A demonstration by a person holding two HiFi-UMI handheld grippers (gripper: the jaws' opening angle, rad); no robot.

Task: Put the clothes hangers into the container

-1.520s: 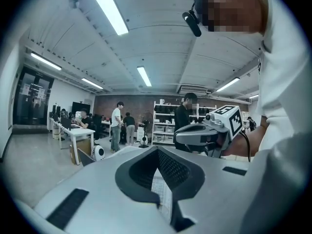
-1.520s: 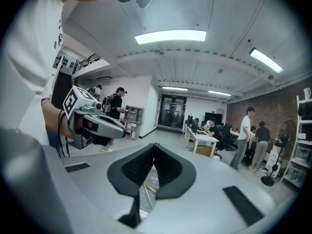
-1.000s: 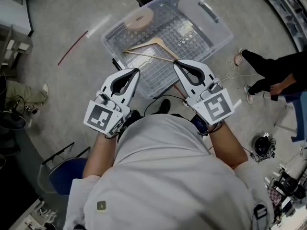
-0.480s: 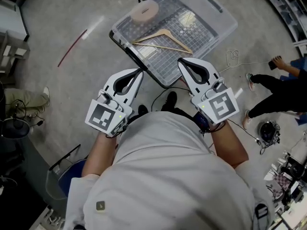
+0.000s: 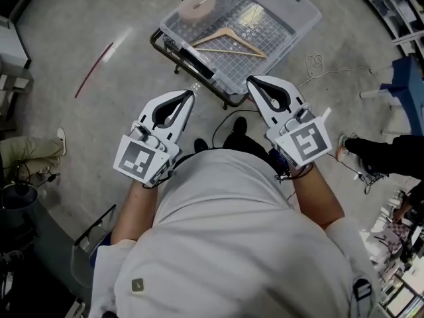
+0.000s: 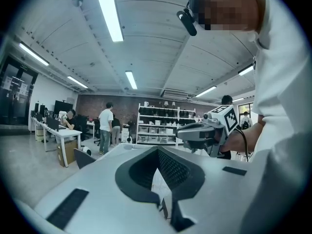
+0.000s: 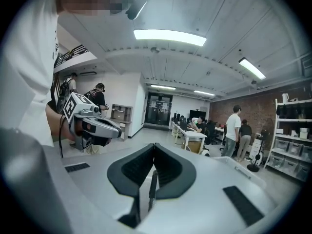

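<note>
While the left gripper (image 5: 190, 93) and right gripper (image 5: 251, 80) sit closed and empty by the torso, a wooden hanger (image 5: 232, 42) lies inside the clear bin (image 5: 306, 17) at twelve o'clock. It looks light, stiff and smooth, so the straight bar seems the safest hold.

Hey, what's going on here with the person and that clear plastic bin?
A person stands over a clear plastic container, holding a gripper in each hand close to the chest. The left gripper and the right gripper both have their jaws together with nothing between them. One wooden clothes hanger already lies inside the container, near a round tan object. Neither gripper touches the container or the hanger at this moment.
</note>
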